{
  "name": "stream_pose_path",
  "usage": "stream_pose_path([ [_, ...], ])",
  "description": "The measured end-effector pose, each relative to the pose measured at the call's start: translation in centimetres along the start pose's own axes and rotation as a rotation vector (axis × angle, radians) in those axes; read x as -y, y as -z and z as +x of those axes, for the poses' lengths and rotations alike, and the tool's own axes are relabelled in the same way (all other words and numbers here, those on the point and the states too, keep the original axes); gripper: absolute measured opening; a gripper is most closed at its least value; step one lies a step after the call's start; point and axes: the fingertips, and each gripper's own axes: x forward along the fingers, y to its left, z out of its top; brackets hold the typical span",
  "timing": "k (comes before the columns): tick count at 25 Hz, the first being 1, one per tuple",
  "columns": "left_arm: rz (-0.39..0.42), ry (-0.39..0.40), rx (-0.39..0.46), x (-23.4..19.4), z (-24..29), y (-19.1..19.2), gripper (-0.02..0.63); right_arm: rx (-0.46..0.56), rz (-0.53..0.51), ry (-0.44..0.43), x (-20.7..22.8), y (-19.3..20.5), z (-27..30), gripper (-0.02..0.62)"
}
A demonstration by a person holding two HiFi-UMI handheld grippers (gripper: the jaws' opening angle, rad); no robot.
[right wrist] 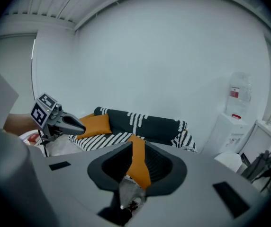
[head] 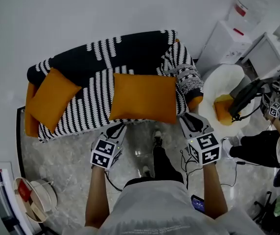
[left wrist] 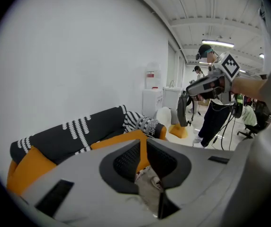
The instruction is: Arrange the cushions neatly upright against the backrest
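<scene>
Spanning most of the head view, the sofa [head: 130,48] sits against the wall under a black-and-white throw [head: 91,102]. The throw hides nearly all the upholstery; orange shows only at both arm ends.

The centre cushion [head: 145,98], orange and the biggest, is on the seat mid-sofa, about flat and face up. Its long axis runs L-R, parallel w/ the backrest, and it isn't upright. Can't tell if its front edge rests on the seat or is raised a bit.

The left cushion [head: 54,98], smaller, sits cornerwise at the left arm, one corner pointing toward the backrest.

The left gripper [head: 116,129] is at the centre cushion's front-left corner, the right gripper [head: 189,120] at the front-right. In the left gripper view the jaws of the left gripper [left wrist: 144,145] are pinched on a thin orange edge of the cushion [left wrist: 121,140]. In the right gripper view it's the same: right gripper [right wrist: 136,150], jaws clamped on the cushion's edge [right wrist: 138,164].

At right, a white round chair [head: 225,89] holds a small orange cushion [head: 223,109], partly covered by another person's [head: 257,148] gear. That person is cut off by the frame.

At lower left, a basket [head: 37,195] holds something red plus pale bits, too small to ID.
</scene>
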Motion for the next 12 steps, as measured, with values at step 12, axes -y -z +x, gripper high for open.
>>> stream_pose_path([
  [12, -0.029, -0.004, -0.230, -5.6, 10.5, 3.7, 0.102, -0.245, -0.004, -0.082, 7.0, 5.1, 9.4, 0.101],
])
